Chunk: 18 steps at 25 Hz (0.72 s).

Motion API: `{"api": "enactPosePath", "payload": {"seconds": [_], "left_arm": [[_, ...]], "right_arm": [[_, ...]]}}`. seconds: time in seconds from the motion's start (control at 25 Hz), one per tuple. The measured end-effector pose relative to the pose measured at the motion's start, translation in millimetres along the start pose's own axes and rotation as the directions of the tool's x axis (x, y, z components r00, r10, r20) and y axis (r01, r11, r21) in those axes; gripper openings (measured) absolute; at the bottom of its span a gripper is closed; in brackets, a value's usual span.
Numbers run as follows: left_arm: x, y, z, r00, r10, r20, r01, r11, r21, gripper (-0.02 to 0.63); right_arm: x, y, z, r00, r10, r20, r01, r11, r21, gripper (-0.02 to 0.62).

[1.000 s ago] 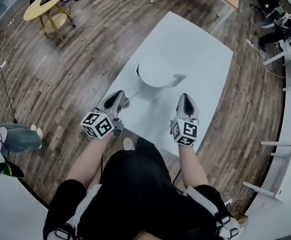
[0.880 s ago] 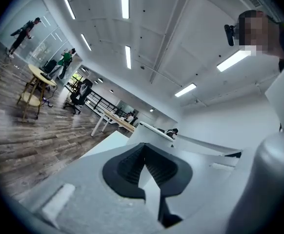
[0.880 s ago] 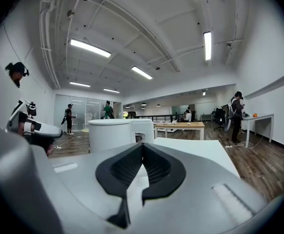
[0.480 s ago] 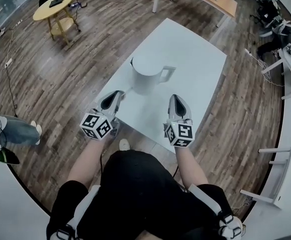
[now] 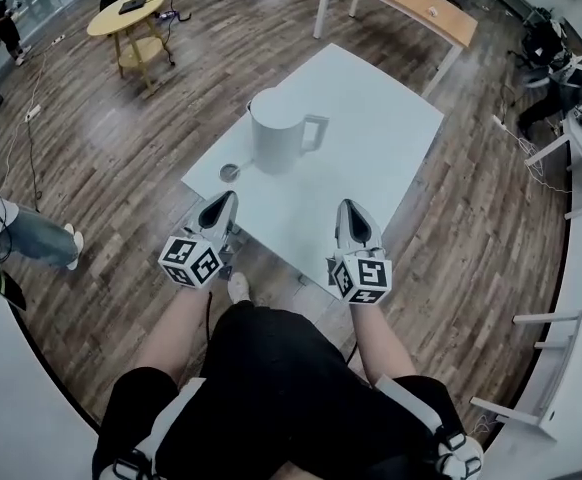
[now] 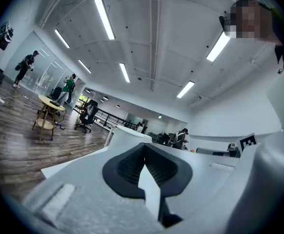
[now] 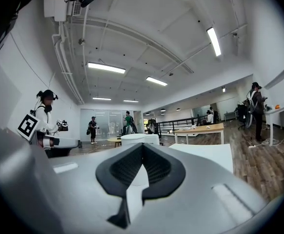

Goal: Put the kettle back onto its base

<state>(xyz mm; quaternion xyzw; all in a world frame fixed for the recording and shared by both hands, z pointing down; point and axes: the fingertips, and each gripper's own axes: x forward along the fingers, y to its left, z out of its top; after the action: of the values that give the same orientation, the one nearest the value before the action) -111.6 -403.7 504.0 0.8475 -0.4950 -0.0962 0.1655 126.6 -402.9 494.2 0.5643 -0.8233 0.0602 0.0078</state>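
The gripper (image 6: pixel 145 155) points level, its dark ribbed pads (image 6: pixel 127 167) pressed together with nothing between them. Just past the tips stands the white kettle (image 6: pixel 127 134), upright on the white tabletop (image 6: pixel 69 165). Further left on the wood floor (image 6: pixel 10 130) are a round yellow table (image 6: pixel 50 103) and an office chair (image 6: pixel 88 113). Two people (image 6: pixel 25 66) stand far off by a glass wall. Strip lights (image 6: pixel 105 17) run across the ceiling.

**Black clothing, grey grippers with marker cubes**

Over the torso, black clothing (image 5: pixel 271 388) is being worn, and a white shoe (image 5: pixel 237 286) is being shown beneath. The left gripper (image 5: pixel 225 200) and right gripper (image 5: pixel 350 208) are being seen as pale grey tapered shells. Each is being capped by a black-and-white marker cube (image 5: pixel 191 260) and lined with black ribbed pads (image 6: pixel 130 167).
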Motion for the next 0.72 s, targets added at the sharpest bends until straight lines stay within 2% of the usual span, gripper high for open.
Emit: {"api": "enactPosePath", "payload": {"seconds": [0.24,0.48,0.72], "left_arm": [[-46.3,-10.6,-9.0,0.996,0.083,0.011,-0.083,0.996,0.013,0.002],[-86.0,-23.6,-18.0,0.990,0.134,0.039,-0.135,0.991,0.015,0.002],[-102.9,-26.5,-18.8,0.988,0.154,0.032,-0.156,0.984,0.081,0.002]], "right_arm": [[-24.4,4.2,-2.8,0.999,0.043,0.017,-0.043,0.998,0.045,0.003],[-48.3,6.6,-10.2,0.997,0.077,0.002,-0.077,0.996,0.040,0.003],[-61.7,15.3,-15.3,0.996,0.093,-0.012,-0.093,0.995,0.024,0.003]]}}
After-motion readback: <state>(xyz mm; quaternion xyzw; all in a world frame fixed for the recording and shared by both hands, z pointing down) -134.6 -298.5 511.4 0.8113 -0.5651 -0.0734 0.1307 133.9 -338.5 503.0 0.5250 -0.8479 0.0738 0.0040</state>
